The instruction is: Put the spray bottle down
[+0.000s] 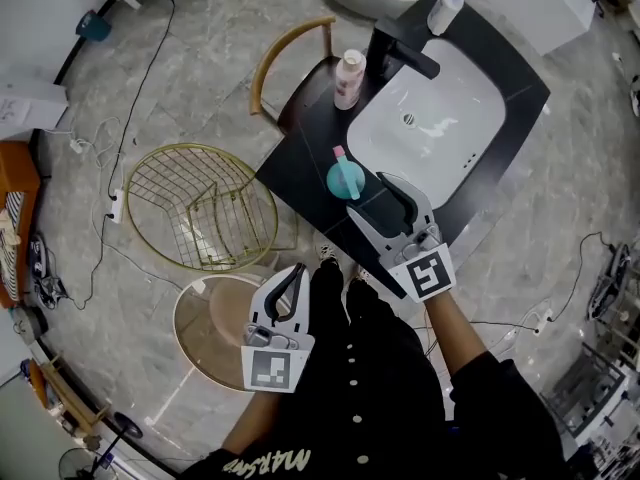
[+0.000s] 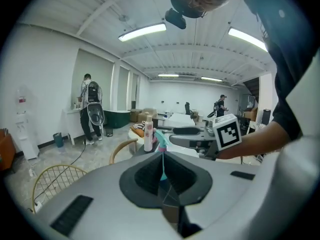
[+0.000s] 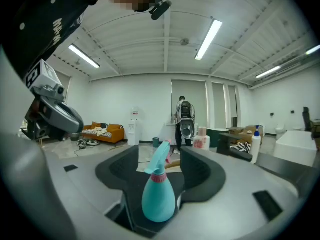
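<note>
The teal spray bottle [image 1: 346,178] with a pink collar stands upright on the black counter [image 1: 310,143], near its front corner, left of the sink. My right gripper [image 1: 368,195] is open around it. In the right gripper view the bottle [image 3: 159,196] sits between the dark pads [image 3: 122,171] with a gap on each side. My left gripper [image 1: 290,280] hangs low by the person's dark clothing, away from the counter, its jaws shut and empty. In the left gripper view the closed pads [image 2: 150,176] meet in a seam, and the bottle's nozzle [image 2: 161,140] shows beyond them.
A white sink basin [image 1: 430,123] with a black faucet [image 1: 398,50] fills the counter. A pink-and-white bottle [image 1: 348,76] and a white pump bottle [image 1: 446,8] stand by it. A gold wire chair [image 1: 200,206], a round stool [image 1: 215,318] and a wooden chair [image 1: 285,53] stand at the left.
</note>
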Action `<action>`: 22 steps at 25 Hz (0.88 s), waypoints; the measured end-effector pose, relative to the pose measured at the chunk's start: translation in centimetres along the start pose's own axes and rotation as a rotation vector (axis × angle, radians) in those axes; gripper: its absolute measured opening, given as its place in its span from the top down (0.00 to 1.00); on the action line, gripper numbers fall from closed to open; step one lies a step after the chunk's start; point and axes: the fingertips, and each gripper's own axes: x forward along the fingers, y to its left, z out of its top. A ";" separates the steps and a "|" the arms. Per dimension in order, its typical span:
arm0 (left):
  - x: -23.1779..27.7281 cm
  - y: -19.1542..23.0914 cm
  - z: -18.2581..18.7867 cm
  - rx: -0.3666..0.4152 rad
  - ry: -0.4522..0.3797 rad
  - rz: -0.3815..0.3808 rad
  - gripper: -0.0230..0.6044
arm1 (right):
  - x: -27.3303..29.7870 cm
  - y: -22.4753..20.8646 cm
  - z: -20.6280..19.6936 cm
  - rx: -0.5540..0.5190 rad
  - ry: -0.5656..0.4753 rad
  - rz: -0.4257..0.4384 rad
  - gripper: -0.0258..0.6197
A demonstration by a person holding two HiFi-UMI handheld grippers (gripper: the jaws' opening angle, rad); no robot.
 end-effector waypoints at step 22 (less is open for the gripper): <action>1.9 -0.8 14.6 0.209 -0.311 -0.040 0.94 | -18.2 -6.2 13.7 -0.046 -0.060 -0.437 0.95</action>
